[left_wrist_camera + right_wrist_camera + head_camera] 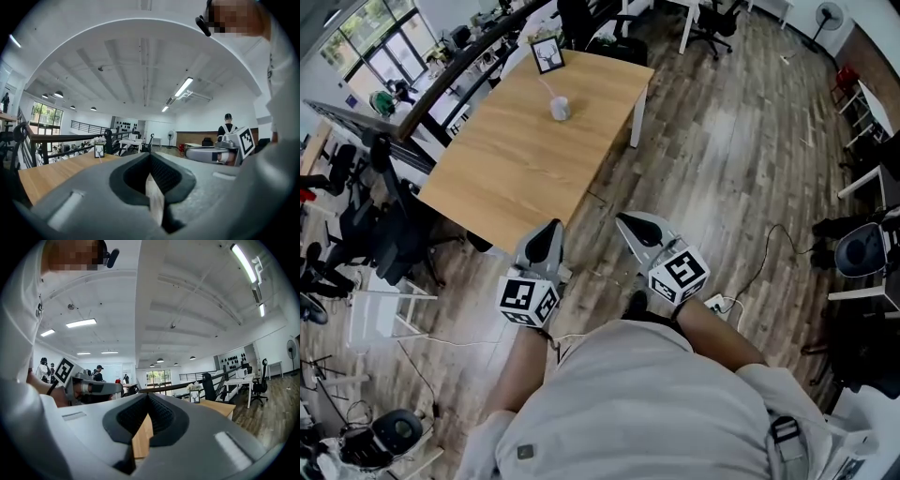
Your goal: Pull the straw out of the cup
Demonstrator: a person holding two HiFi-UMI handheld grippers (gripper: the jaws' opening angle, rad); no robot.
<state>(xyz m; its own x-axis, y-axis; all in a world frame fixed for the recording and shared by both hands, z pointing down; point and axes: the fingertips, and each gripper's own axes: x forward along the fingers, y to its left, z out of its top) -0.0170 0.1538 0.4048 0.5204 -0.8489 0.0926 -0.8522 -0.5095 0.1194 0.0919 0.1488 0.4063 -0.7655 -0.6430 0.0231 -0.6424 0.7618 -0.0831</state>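
Observation:
A small grey cup (pixel 560 109) with a pink straw (pixel 548 86) standing in it sits near the far end of the wooden table (pixel 516 159) in the head view. Both grippers are held close to my body, well short of the table and over the floor. My left gripper (pixel 548 231) (pixel 150 156) is shut with nothing in it. My right gripper (pixel 627 223) (pixel 148 397) is also shut and empty. Each gripper view shows the other gripper beside it and mostly ceiling. I cannot make out the cup in either of them.
A framed picture (pixel 547 56) (pixel 99 151) (pixel 194 397) stands at the table's far edge by a black railing (pixel 459 66). Office chairs (pixel 375 225) crowd the left. Cables and a power strip (pixel 718 303) lie on the wood floor near my feet.

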